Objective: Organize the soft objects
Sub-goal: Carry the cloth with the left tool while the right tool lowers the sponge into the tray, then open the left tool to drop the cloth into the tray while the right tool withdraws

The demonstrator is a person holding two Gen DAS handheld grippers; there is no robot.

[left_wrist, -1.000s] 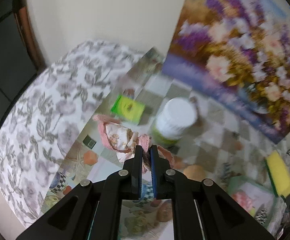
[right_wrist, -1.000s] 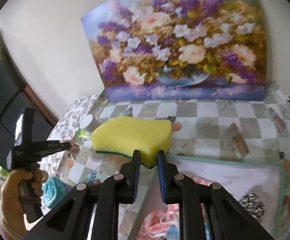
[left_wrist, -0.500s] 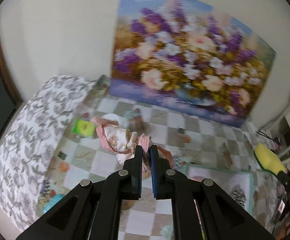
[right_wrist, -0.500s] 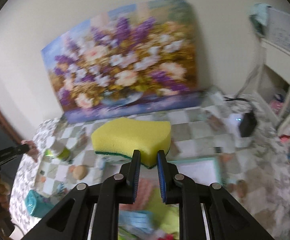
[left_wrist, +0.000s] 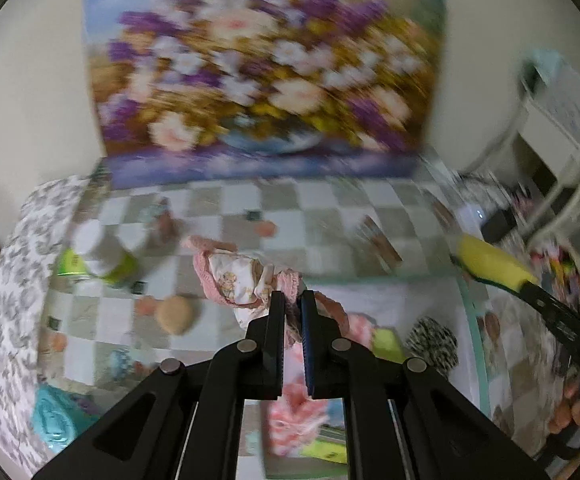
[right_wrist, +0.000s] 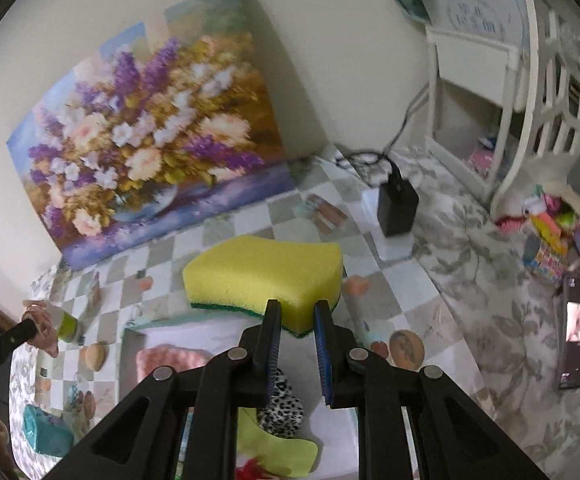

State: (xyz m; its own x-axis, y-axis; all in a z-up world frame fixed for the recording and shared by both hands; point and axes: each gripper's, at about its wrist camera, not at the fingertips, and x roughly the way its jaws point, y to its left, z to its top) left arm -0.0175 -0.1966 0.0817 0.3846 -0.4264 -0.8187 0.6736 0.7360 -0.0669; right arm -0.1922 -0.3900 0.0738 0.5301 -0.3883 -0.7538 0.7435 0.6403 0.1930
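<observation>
Cloth fills the left wrist view: a small pink-trimmed cloth piece (left_wrist: 242,280), printed white fabric with a knitted-looking pink edge, hangs crumpled above the checked tabletop (left_wrist: 329,208), so no long axis can be told. The left gripper (left_wrist: 293,300) pinches its edge, jaws pressed nearly together.

From the right wrist, a yellow sponge (right_wrist: 262,276) with a thin green scouring layer underneath and wavy sides lies flat, long axis across the picture. The right gripper (right_wrist: 294,314) clamps its near edge above a tray (right_wrist: 130,334) of soft things.

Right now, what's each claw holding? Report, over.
Left gripper shut on pink cloth bundle. Right gripper shut on yellow sponge. Both carried above tray, nothing blocking.
</observation>
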